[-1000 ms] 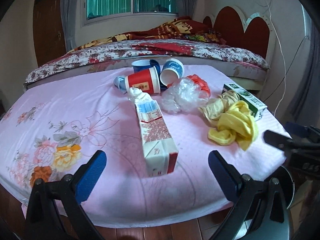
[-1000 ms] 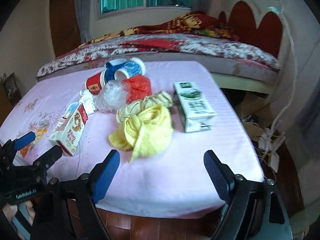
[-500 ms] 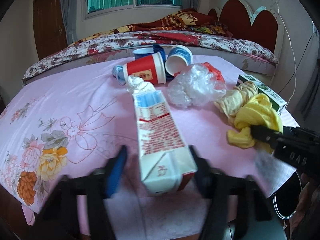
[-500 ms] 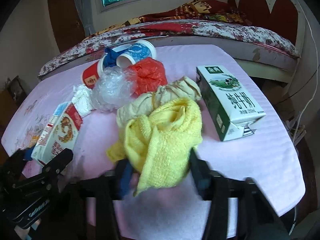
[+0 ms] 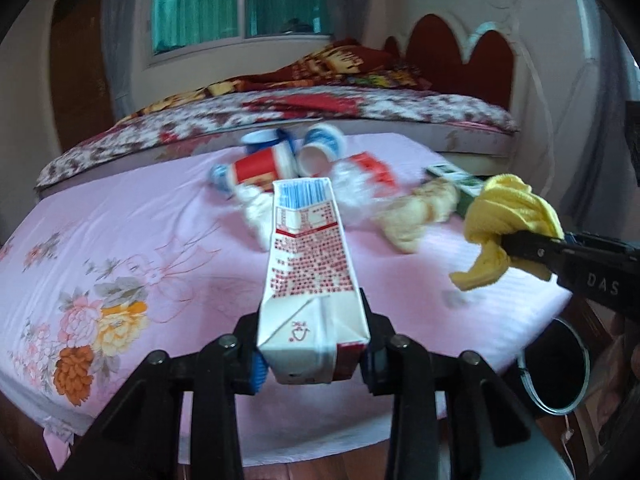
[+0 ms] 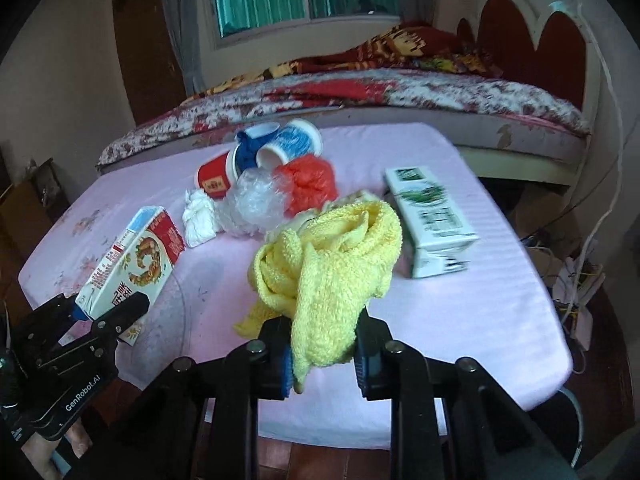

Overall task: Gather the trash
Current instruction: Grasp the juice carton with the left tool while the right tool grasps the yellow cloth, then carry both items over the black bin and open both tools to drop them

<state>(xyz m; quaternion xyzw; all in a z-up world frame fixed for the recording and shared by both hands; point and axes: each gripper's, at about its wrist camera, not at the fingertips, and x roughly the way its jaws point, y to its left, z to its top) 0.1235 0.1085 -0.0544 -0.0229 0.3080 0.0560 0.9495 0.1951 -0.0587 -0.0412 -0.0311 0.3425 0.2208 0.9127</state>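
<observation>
My left gripper (image 5: 312, 360) is shut on the near end of a red-and-white milk carton (image 5: 310, 276), lifted a little off the pink table (image 5: 160, 240). The carton also shows in the right wrist view (image 6: 132, 260). My right gripper (image 6: 322, 360) is shut on a yellow cloth (image 6: 332, 264), held above the table; the cloth also shows at the right of the left wrist view (image 5: 508, 224). On the table lie a green-and-white carton (image 6: 432, 220), a beige cloth (image 5: 420, 212), clear plastic (image 6: 256, 204), a red bag (image 6: 312, 178), white tissue (image 6: 200, 218) and paper cups (image 6: 260, 152).
A bed (image 6: 400, 92) with a floral cover stands behind the table. A round dark bin (image 5: 556, 364) sits on the floor off the table's right front corner. Cables and a power strip (image 6: 580, 276) lie on the floor at right.
Both grippers went from wide open to shut: the left closed on the red-and-white carton, the right on the yellow cloth. Both items are now raised off the table.
</observation>
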